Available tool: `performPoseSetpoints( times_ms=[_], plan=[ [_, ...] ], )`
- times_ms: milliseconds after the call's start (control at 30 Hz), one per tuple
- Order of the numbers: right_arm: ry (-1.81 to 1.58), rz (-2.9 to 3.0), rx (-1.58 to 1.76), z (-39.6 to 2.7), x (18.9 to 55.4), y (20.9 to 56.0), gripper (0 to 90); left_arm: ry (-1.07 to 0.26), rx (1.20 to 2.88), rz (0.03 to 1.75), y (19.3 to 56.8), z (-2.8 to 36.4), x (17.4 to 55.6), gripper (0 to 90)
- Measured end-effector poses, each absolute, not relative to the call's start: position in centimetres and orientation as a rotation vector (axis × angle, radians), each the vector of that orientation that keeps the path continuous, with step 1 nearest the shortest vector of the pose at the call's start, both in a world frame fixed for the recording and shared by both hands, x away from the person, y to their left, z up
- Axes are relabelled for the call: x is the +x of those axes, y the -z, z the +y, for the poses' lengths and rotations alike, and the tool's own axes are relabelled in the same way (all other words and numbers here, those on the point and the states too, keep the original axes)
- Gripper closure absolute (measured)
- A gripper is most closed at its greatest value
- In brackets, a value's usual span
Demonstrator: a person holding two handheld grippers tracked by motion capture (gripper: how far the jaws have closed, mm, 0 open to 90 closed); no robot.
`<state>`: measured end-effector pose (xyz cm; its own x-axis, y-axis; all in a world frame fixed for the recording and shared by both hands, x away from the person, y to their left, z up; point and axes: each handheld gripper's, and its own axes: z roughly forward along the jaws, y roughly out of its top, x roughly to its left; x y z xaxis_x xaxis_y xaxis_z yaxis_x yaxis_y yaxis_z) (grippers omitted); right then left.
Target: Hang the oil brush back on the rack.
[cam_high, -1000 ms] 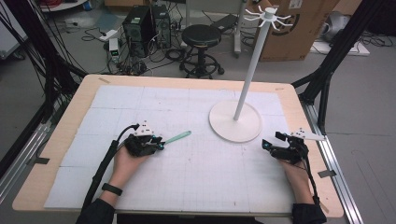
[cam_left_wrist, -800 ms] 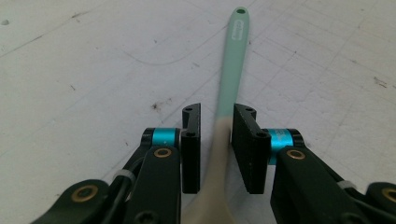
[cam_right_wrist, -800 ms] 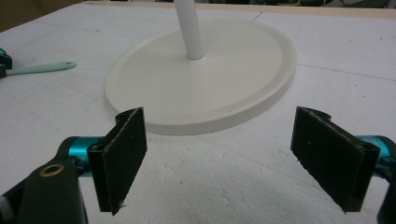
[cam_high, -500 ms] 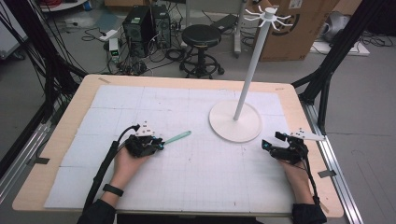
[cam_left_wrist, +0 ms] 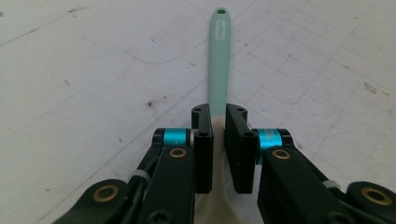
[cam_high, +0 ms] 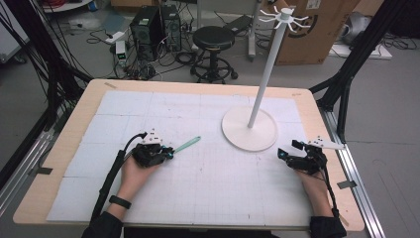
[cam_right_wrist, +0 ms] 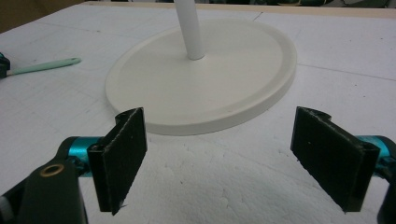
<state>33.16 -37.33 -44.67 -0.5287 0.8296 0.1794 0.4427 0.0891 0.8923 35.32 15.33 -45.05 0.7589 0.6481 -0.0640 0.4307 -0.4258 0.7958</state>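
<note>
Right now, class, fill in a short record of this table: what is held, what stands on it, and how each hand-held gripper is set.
Held thing: mint green spoon, handle pointing away from the hand
Left hand-held gripper: jaws have just been closing and are now shut on the spoon
Right hand-held gripper: open, nothing between the jaws
Standing on table: white rack with round base, upright pole, hooks on top
Surface: white gridded mat on a wooden table

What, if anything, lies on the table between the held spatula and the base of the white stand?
Nothing visible: the left gripper is shut on the spatula, and only bare white mat lies between it and the stand's base.
</note>
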Motion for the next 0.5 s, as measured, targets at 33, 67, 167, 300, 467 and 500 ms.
performPoseSetpoints(
  times_ms=[33,67,167,300,467,500],
  plan=[
    [-1.422,2.002,1.253,-37.3,33.2,44.7,17.7,-0.316,2.084,0.805,45.0,15.4,35.3,82.0],
    [-1.422,2.002,1.252,-37.3,33.2,44.7,17.7,-0.315,2.079,0.806,45.0,15.4,35.3,82.0],
    [-1.423,2.000,1.250,-37.4,33.2,44.7,17.7,-0.326,2.075,0.792,44.9,15.3,35.3,82.1],
    [-1.424,1.999,1.253,-37.3,33.2,44.7,17.7,-0.315,2.022,0.791,44.4,15.5,35.2,82.1],
    [-1.425,1.998,1.256,-37.4,33.2,44.7,17.7,-0.318,1.976,0.792,43.9,15.9,35.2,82.1],
    [-1.427,1.999,1.255,-37.4,33.2,44.7,17.8,-0.315,1.962,0.794,43.8,15.9,35.2,82.2]
  ],
)
